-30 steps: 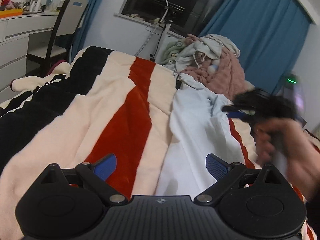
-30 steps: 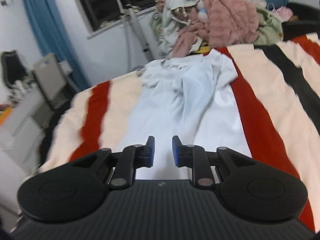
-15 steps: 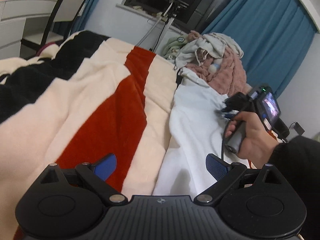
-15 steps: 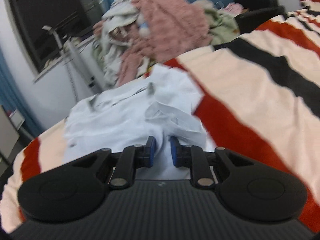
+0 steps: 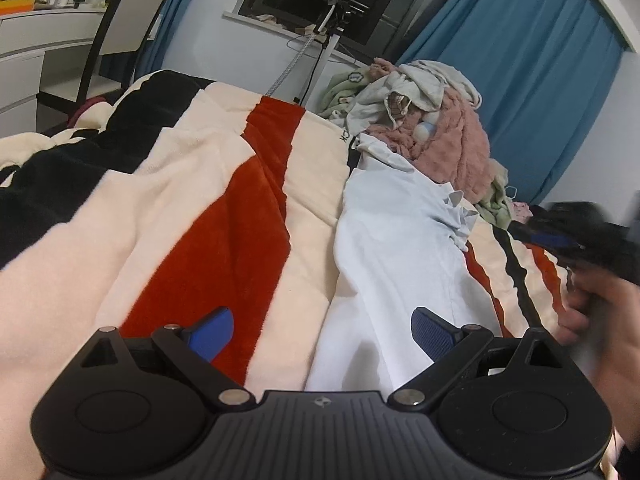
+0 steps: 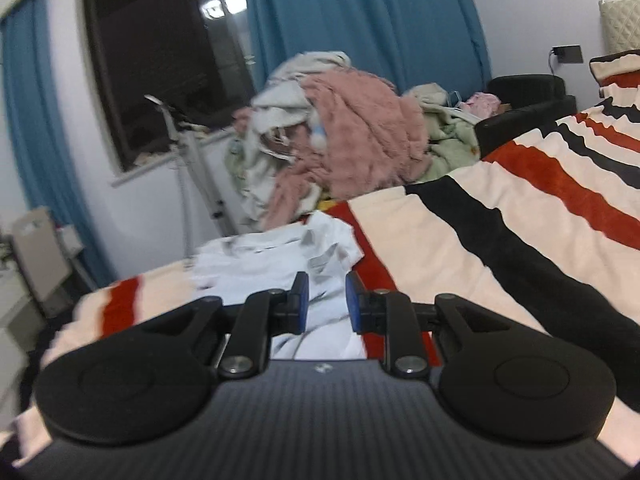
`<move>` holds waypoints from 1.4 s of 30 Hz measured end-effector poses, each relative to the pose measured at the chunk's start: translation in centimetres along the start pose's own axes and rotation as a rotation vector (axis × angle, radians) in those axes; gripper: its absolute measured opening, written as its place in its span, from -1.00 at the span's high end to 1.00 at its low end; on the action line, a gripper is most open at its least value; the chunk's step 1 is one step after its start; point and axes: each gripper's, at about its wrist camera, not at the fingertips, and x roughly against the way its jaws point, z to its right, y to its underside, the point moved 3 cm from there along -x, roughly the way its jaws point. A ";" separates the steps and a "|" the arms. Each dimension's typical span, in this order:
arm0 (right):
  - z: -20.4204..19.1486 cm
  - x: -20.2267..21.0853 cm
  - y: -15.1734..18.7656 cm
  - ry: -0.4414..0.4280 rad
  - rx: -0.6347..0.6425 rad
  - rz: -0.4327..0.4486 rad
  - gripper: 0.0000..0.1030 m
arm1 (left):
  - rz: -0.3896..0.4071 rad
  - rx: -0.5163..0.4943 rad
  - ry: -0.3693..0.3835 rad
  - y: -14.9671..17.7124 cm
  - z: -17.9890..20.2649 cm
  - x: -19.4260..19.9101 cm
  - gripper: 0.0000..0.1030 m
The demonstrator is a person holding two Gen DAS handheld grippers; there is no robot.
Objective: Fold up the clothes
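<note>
A pale blue shirt [image 5: 392,232] lies lengthwise on the striped blanket [image 5: 192,200], its collar end toward the clothes pile. My left gripper [image 5: 322,320] hovers open and wide over the shirt's near left edge, with nothing between its fingers. My right gripper [image 6: 326,300] hangs low over the shirt [image 6: 280,264] near its right edge. Its jaws stand a narrow gap apart and are opening; cloth shows beneath the gap but the pads do not press on it. In the left wrist view the right gripper [image 5: 560,236] is a blur at the right edge, held by a hand [image 5: 600,312].
A heap of pink, white and green clothes [image 5: 436,120] sits at the bed's far end. A chair [image 5: 124,32] and a white desk [image 5: 40,40] stand to the left, a metal stand [image 5: 324,40] by the window. The blanket [image 6: 480,240] stretches right.
The right gripper has swung from over the shirt's middle out toward its right edge, and its jaws stand a little wider. The left gripper came slightly forward and lower early on, then held.
</note>
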 end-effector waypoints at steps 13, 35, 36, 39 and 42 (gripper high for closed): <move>6.9 17.5 8.6 -0.221 -0.380 -0.367 -0.64 | -0.155 -0.017 0.150 1.8 0.7 5.2 -0.87; 9.5 16.9 15.2 -0.339 -0.798 -0.691 -0.43 | -0.363 0.353 0.198 6.7 -3.8 4.2 -0.23; 9.3 17.0 15.2 -0.325 -0.778 -0.692 -0.43 | -0.351 0.384 0.196 6.8 -4.3 4.6 -0.23; 8.8 17.3 15.2 -0.285 -0.719 -0.695 -0.42 | -0.348 0.437 0.228 6.9 -4.9 5.2 -0.23; 8.6 17.3 15.3 -0.212 -0.657 -0.701 -0.20 | -0.378 0.415 0.234 7.2 -4.5 4.8 -0.24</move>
